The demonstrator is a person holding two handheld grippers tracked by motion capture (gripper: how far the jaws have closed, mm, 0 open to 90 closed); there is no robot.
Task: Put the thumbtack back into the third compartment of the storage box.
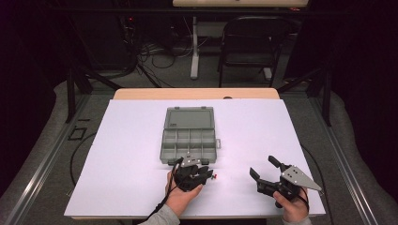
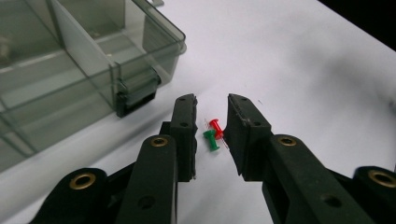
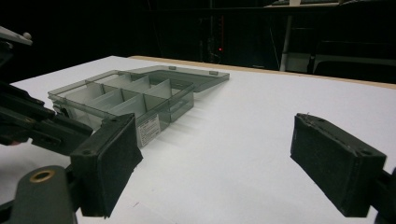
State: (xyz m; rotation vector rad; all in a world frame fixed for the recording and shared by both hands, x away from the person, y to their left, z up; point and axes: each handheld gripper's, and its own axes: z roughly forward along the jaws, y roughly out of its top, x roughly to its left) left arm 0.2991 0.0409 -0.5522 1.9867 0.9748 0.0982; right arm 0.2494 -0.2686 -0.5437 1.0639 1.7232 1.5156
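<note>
L gripper [image 2: 211, 135] sits low centre of its own view, jaws part-open w/ a red pushpin [image 2: 216, 125] and a green pushpin [image 2: 211, 139] lying on the white table [image 2: 289, 60] between them, not clamped. Clear compartment box [image 2: 70, 70] fills upper left, lid open. R gripper [image 1: 266, 172], lower right of high view, jaws wide apart, holding nothing.

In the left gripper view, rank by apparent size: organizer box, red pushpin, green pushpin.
1. Organizer box, largest by far, though cut off by the frame.
2. Green pushpin and red pushpin: they look alike, and the red one lies partly behind the green, so no ranking.
</note>
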